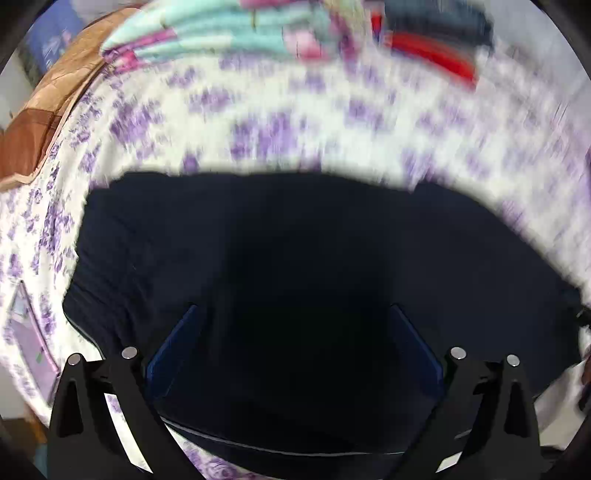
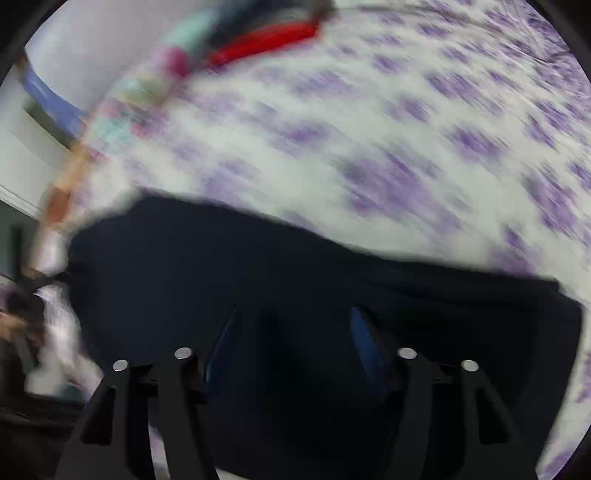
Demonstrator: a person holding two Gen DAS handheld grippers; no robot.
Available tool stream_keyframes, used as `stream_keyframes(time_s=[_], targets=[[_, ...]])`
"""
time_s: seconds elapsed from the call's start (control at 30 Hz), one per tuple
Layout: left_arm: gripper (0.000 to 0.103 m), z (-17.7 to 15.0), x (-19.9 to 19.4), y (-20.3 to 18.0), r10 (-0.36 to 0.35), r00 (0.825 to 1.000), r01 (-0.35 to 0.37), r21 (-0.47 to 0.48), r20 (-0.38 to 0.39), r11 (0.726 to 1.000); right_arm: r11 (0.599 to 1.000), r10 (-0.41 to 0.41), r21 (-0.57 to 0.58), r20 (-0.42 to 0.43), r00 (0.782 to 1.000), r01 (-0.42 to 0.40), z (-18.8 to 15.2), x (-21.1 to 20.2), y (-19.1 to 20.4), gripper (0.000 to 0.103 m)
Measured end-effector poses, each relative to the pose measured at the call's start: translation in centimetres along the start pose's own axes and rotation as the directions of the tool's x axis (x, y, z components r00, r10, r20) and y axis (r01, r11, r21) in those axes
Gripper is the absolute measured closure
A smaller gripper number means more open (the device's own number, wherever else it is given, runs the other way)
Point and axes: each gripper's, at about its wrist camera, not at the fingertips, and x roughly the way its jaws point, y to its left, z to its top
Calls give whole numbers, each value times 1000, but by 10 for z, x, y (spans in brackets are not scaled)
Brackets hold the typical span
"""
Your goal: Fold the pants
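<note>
Dark navy pants (image 1: 280, 236) lie flat on a white bed sheet with purple flowers (image 1: 258, 122). My left gripper (image 1: 293, 314) hovers over the pants with its blue fingers (image 1: 177, 339) spread wide, nothing between them. In the right wrist view the same pants (image 2: 295, 266) fill the lower half. My right gripper (image 2: 293, 317) is also over the pants, its blue fingers (image 2: 365, 343) apart with only flat cloth below. Both views are motion-blurred.
A pile of folded clothes in teal, pink and red (image 1: 258, 33) sits at the far side of the bed, also in the right wrist view (image 2: 258, 40). A brown quilt (image 1: 44, 110) lies at the left. The flowered sheet (image 2: 406, 129) stretches beyond the pants.
</note>
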Motion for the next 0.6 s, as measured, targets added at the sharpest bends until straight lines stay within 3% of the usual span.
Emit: stream_keyframes(time_s=[0.03, 0.07, 0.1, 0.17, 0.23, 0.33, 0.43, 0.47, 0.5, 0.53, 0.57, 0.6], targets=[[5, -4, 3, -2, -2, 1000, 2, -5, -7, 1000, 997, 10, 78, 41, 999, -13, -2, -6, -31, 99], [4, -8, 2, 0, -6, 1000, 7, -24, 13, 1000, 978, -24, 209, 65, 998, 10, -4, -19, -65, 102], [4, -10, 0, 1, -8, 1000, 8, -39, 25, 999, 955, -89, 291, 88, 992, 60, -5, -31, -84, 96], [5, -14, -2, 2, -1, 1000, 2, -78, 14, 997, 944, -185, 302, 144, 972, 134, -4, -49, -87, 90], [5, -18, -5, -2, -3, 1000, 3, -107, 3, 994, 965, -144, 240, 168, 975, 101, 4, -49, -60, 29], [5, -25, -11, -24, -24, 1000, 25, -94, 12, 995, 999, 19, 46, 133, 991, -25, 14, -23, 0, 27], [5, -28, -14, -48, -4, 1000, 6, -47, 27, 999, 998, 65, 9, 77, 995, -66, 22, 2, 16, 28], [5, -28, -14, -52, -9, 999, 10, -32, 33, 999, 999, 45, -10, 67, 997, -44, 25, 8, 7, 32], [5, -31, -14, -59, -10, 999, 11, -13, 32, 1000, 999, 34, -24, 70, 997, -32, 26, 8, -1, 56], [5, -35, -16, -62, 0, 1000, 1, -4, 27, 1000, 999, 32, -32, 83, 996, -29, 26, 4, -18, 86], [5, -38, -15, -64, 17, 1000, -17, 1, 23, 1000, 1000, -14, 1, 84, 996, 14, 28, 0, -39, 97], [5, -41, -16, -68, 35, 999, -35, 4, 30, 999, 998, -43, 44, 89, 995, 40, 27, -10, -58, 88]])
